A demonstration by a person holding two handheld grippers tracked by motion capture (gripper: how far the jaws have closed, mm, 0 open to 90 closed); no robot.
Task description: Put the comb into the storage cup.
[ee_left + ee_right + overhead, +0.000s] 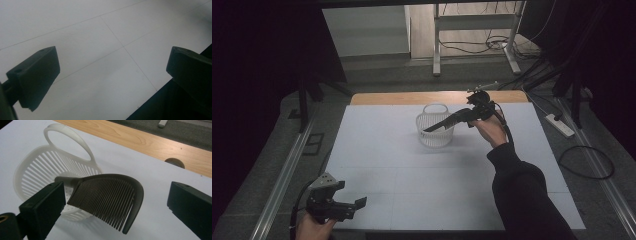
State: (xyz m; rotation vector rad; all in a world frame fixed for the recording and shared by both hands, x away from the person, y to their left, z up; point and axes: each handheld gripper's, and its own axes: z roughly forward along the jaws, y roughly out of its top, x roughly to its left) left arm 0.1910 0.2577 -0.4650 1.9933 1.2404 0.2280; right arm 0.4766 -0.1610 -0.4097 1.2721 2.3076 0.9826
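Observation:
A white slotted basket [434,131] with a loop handle stands at the table's far middle. A dark curved comb [447,121] leans out of it, one end inside the basket [37,167], its teeth hanging over the rim. My right gripper [473,116] hovers just right of the basket. Its jaws stand wide apart on either side of the comb [107,197], neither pad touching it, so the right gripper [115,195] is open. My left gripper [352,196] is low at the front left corner. It [112,67] is open over the bare white sheet.
The white table sheet [412,170] has a wooden strip [412,97] along its far edge, with a round hole [175,162] in it. Metal rails run down both sides. A power strip [559,125] and cables lie on the floor at the right.

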